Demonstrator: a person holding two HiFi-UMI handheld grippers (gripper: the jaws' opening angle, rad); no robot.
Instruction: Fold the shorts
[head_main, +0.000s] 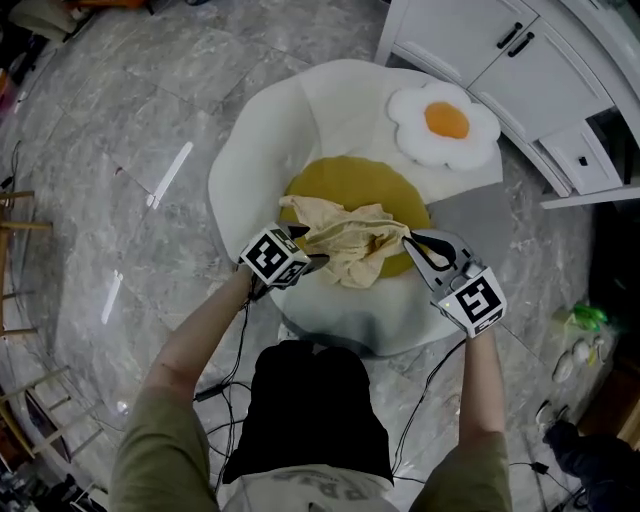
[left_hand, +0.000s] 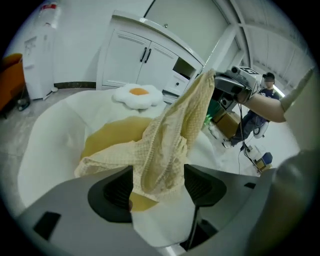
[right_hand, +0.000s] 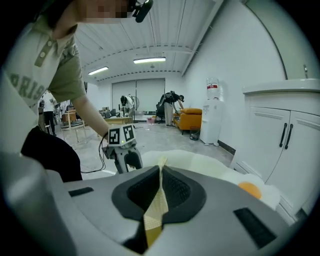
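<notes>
Glossy grey marble floor spreads out on the left. The left gripper has its jaws spread wide, with a fold of cloth hanging loose between them. Under it sits a big white egg-shaped cushion with a yellow yolk patch. The pale yellow checked shorts lie crumpled on that patch. The right gripper pinches one edge of them, pulling it up. A small fried-egg pillow rests further right, near the white cabinets.
</notes>
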